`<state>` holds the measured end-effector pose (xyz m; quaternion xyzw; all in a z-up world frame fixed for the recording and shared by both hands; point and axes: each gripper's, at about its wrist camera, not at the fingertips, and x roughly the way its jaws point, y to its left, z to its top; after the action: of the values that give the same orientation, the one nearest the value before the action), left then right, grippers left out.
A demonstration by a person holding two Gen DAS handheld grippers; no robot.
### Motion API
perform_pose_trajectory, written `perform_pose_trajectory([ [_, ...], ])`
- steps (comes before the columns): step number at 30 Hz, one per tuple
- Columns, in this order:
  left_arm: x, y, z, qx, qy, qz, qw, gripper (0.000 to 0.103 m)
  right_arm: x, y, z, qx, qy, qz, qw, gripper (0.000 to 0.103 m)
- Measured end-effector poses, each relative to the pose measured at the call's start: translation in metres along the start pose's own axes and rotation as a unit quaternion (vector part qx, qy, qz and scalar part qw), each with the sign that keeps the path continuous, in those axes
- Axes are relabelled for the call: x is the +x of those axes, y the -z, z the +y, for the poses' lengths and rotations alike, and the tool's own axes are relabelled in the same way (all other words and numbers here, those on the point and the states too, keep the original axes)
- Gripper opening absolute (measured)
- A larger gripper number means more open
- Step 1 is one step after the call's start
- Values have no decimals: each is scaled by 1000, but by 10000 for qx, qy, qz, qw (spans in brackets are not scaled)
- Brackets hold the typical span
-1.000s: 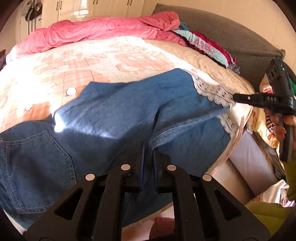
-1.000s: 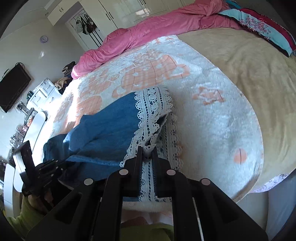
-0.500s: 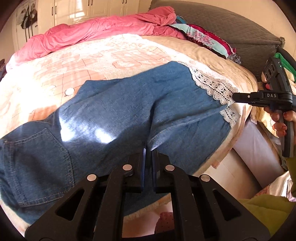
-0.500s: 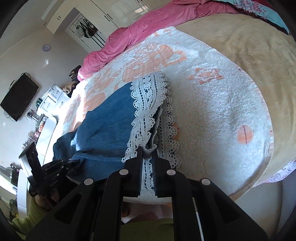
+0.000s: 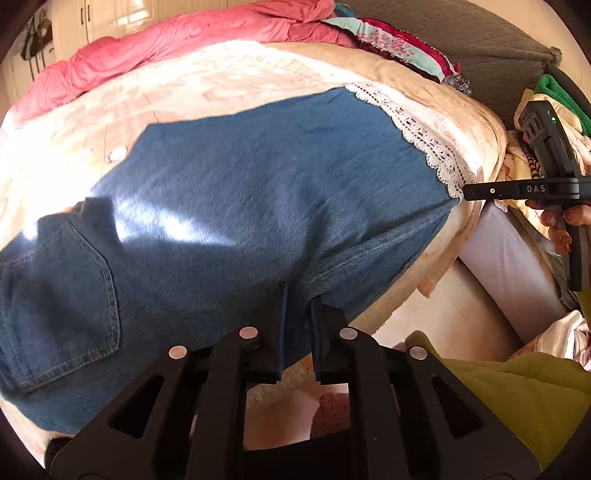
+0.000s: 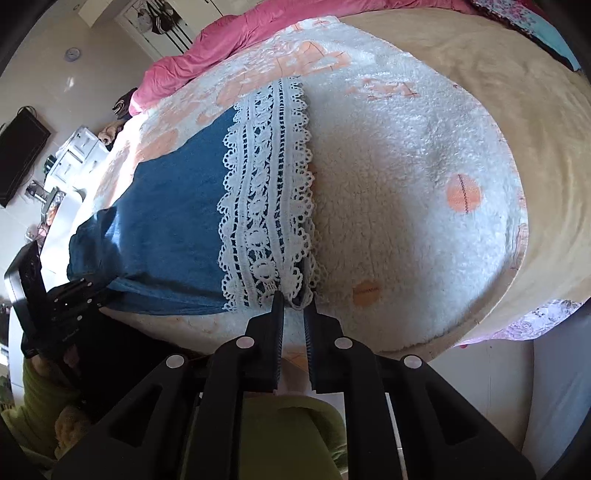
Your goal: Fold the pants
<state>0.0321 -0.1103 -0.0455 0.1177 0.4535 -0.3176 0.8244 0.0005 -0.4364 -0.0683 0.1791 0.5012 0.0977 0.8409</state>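
Note:
Blue denim pants with a white lace hem lie flat on the bed, one leg laid over the other, back pocket at the left. My left gripper is shut on the pants' near side seam at the bed's front edge. My right gripper is shut on the lace hem at the near corner; it also shows in the left wrist view. The left gripper shows at the far left of the right wrist view.
The bed carries a white and peach fleece blanket, a beige cover and a pink duvet at the back. A grey headboard and loose clothes lie to the right. A television hangs on the wall.
Both grippers have pulled the pants toward the bed's near edge. The upper leg now lies flat over the lower one, and the fold that showed between them is gone.

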Motion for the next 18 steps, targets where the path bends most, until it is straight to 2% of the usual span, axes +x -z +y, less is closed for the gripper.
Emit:
perform_pose_trajectory([
  [1,-1,1,0,-3,32,-16,10000,9,-2,-1,2,-71,50,20,10000,16],
  [3,-6,4,1,-51,104,-55,9999,29,-12,-3,4,-233,229,-37,9995,22],
  [6,-30,13,14,-300,223,-290,9989,38,-37,-8,11,-528,691,-455,9952,25],
  [9,-64,24,48,-873,-205,-665,9937,53,-45,-15,22,-644,574,-799,9931,28],
  [12,-100,36,95,-1759,-833,-1054,9752,65,-27,-19,50,-1135,418,-820,9893,29],
  [13,-108,42,113,-2106,-996,-1115,9661,67,-18,-21,60,-1279,374,-786,9880,29],
  [15,-117,57,151,-2890,-1286,-1092,9423,76,-2,-24,78,-1526,225,-738,9853,29],
  [17,-118,69,178,-3434,-1595,-1007,9200,82,11,-28,87,-1666,174,-664,9836,29],
  [18,-116,73,187,-3606,-1602,-1006,9133,83,19,-30,88,-1685,238,-564,9838,29],
])
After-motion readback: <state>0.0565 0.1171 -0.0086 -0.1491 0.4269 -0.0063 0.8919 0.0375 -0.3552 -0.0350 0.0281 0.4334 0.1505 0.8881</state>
